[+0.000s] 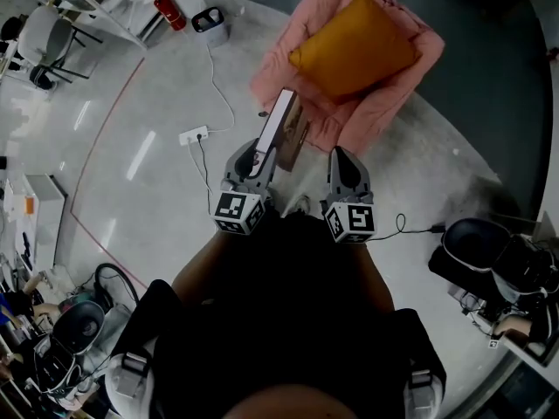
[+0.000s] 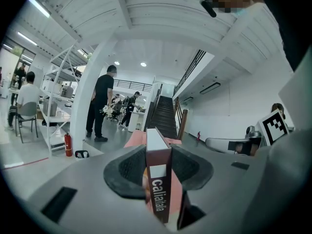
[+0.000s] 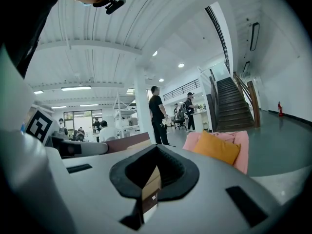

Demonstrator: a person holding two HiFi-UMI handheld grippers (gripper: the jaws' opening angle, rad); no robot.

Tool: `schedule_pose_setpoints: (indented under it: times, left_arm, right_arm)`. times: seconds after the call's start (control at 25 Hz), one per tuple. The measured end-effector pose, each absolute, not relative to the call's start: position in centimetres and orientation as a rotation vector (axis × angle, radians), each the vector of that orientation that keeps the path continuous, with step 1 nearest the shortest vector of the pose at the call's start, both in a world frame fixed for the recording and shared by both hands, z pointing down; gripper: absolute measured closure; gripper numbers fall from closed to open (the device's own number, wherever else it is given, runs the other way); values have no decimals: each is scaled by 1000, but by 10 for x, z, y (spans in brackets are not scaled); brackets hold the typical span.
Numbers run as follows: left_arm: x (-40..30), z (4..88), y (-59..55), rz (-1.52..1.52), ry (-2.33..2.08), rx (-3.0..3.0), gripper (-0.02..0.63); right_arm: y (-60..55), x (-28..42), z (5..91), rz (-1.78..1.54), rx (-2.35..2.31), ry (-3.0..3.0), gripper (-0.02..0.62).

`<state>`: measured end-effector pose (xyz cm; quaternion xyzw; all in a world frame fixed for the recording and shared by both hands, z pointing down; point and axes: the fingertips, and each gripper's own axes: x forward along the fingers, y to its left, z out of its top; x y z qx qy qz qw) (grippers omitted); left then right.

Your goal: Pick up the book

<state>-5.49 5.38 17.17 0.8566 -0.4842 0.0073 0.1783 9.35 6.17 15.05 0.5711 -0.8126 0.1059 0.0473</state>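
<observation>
Book (image 1: 281,125) in left claw (image 1: 264,153), cushion (image 1: 354,49) in armchair (image 1: 409,90)

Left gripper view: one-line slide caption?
Left gripper clamps the book upright, spine toward the camera; staircase behind.

Pink armchair (image 1: 371,116) with orange cushion (image 1: 354,51) on glossy pale floor (image 1: 148,173).

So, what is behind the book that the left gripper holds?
Behind the book, held in the left gripper, stands a pink armchair with an orange cushion on it. The book covers the chair's near edge, so that part cannot be seen.
</observation>
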Motion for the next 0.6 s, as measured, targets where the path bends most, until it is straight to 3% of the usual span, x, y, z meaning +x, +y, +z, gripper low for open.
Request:
schedule_pose_setpoints:
  times: [0.6]
  left_arm:
    - [-72, 180, 38, 31, -1291, 2433, 451]
  right_arm:
    - [48, 57, 147, 319, 1692, -2481, 594]
